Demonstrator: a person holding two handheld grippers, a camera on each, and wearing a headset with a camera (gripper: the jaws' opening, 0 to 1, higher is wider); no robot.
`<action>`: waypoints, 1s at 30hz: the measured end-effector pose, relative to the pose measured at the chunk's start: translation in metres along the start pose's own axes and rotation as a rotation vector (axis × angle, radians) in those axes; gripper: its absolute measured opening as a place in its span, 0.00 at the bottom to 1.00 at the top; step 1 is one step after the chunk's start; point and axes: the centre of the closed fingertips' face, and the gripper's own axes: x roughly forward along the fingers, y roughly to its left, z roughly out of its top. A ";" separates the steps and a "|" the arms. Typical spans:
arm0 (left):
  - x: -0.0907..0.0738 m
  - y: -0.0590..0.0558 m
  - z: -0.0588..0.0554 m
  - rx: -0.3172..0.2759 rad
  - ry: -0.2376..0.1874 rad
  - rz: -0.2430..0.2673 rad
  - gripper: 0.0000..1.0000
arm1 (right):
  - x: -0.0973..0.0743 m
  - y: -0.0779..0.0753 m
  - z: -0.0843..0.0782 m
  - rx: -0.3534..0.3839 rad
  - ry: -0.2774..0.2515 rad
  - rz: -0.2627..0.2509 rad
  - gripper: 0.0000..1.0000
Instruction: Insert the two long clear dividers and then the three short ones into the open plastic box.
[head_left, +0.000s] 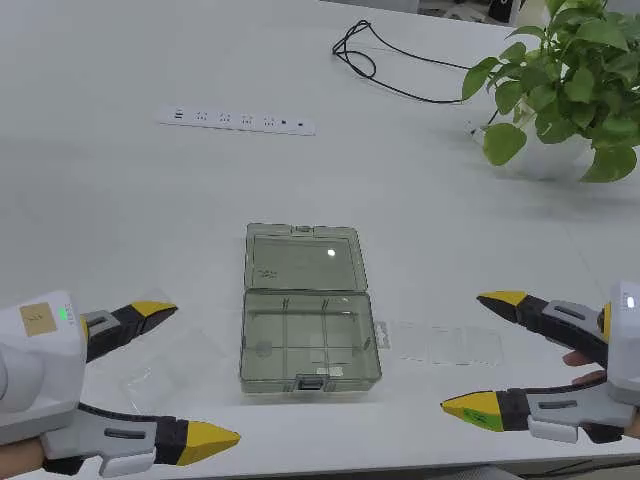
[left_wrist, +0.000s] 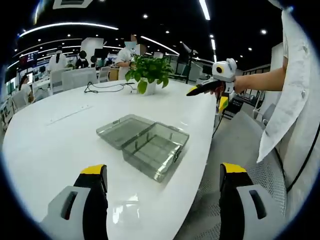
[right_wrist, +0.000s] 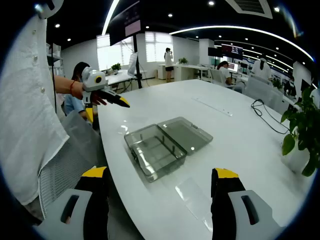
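An open smoky-clear plastic box (head_left: 310, 340) lies on the white table, its lid (head_left: 302, 260) folded back flat on the far side. Faint divider lines show inside its tray. Clear dividers (head_left: 450, 345) lie flat on the table just right of the box, and another clear sheet (head_left: 165, 375) lies to its left. My left gripper (head_left: 190, 375) hovers open at the lower left, apart from the box. My right gripper (head_left: 485, 355) hovers open at the lower right, near the dividers. The box (left_wrist: 145, 142) and the box (right_wrist: 165, 142) sit ahead of each pair of jaws.
A white power strip (head_left: 235, 121) lies at the back left, a black cable (head_left: 385, 65) at the back centre. A potted green plant (head_left: 565, 95) stands at the back right. The table's front edge (head_left: 400, 460) runs just below the grippers.
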 end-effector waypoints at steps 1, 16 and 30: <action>0.000 0.000 -0.001 -0.002 0.004 0.001 0.95 | 0.000 0.000 0.000 0.000 0.000 0.000 0.85; 0.002 0.004 -0.002 -0.003 0.005 -0.003 0.95 | 0.002 -0.001 -0.001 0.007 -0.005 -0.005 0.85; 0.009 0.004 0.000 0.004 0.007 -0.027 0.94 | 0.001 -0.001 -0.004 0.016 0.003 -0.012 0.85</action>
